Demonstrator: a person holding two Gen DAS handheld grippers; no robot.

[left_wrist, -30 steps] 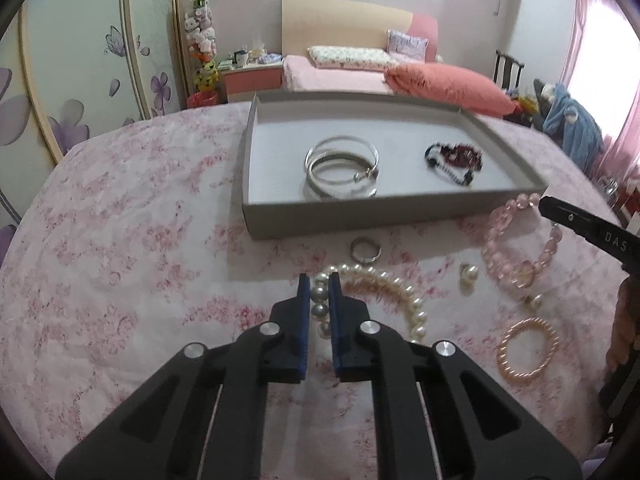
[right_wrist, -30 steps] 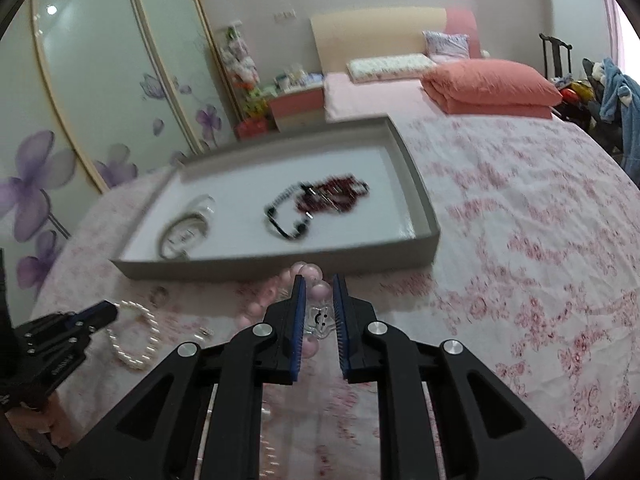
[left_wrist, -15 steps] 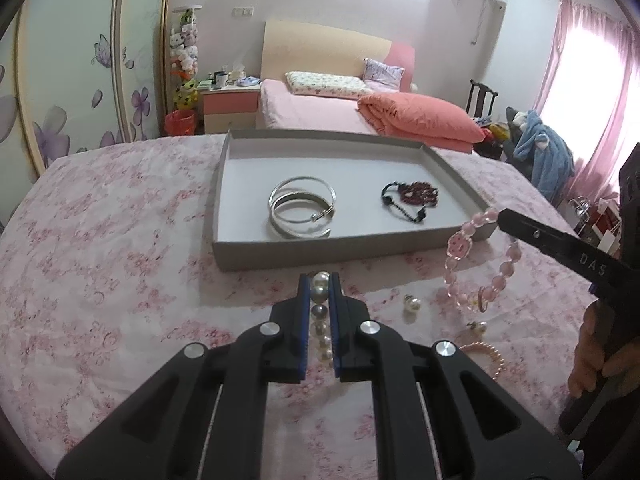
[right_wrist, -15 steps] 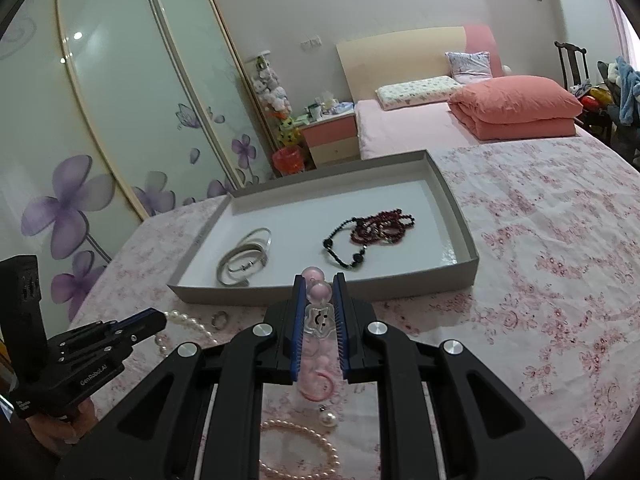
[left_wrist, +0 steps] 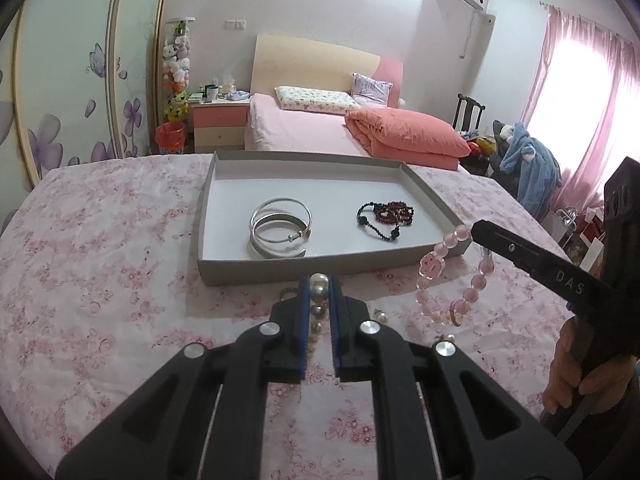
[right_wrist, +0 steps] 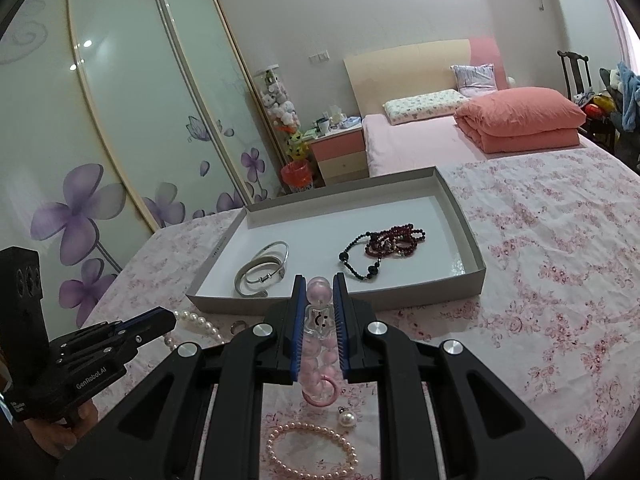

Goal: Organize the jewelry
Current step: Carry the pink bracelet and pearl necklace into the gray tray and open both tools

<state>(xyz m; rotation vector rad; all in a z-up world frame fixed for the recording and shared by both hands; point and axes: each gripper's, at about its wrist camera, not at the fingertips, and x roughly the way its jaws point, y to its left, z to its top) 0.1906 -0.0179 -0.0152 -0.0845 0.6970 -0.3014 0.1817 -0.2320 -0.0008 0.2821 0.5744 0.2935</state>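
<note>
Left to right across the pink floral bedspread (left_wrist: 100, 264). Left gripper (left_wrist: 319, 284) is pinched on a white pearl necklace (left_wrist: 318, 308); the strand is lifted and hangs down between its blue pads, with the top pearls poking out at the tips. In the right wrist view the same left gripper (right_wrist: 160, 322) shows at the left edge with the pearl necklace (right_wrist: 200, 322) trailing from its tip.

Just below and left of the pearls, a small silver ring (left_wrist: 287, 293) lies on the cover, near the front wall of the grey tray (left_wrist: 280, 270).

Inside the tray, left half: silver bangles (left_wrist: 280, 226), stacked and overlapping. Right half: a dark red and black bead bracelet (left_wrist: 386, 216) in a loose heap, well apart from the bangles.

Next, a loose pearl earring (left_wrist: 380, 315) lies on the cover just right of the left gripper.

Right gripper (right_wrist: 319, 296) is clamped on a pink glass bead bracelet (right_wrist: 320, 344) with a clear smiley-face charm; it dangles off the bedspread, in front of the tray's front right corner. From the left wrist view, the pink glass bead bracelet (left_wrist: 452, 276) hangs from the right gripper (left_wrist: 478, 230).

Under the right gripper, a pink pearl bracelet (right_wrist: 312, 450) lies flat, with another pearl earring (right_wrist: 346, 419) just beside it.
</note>
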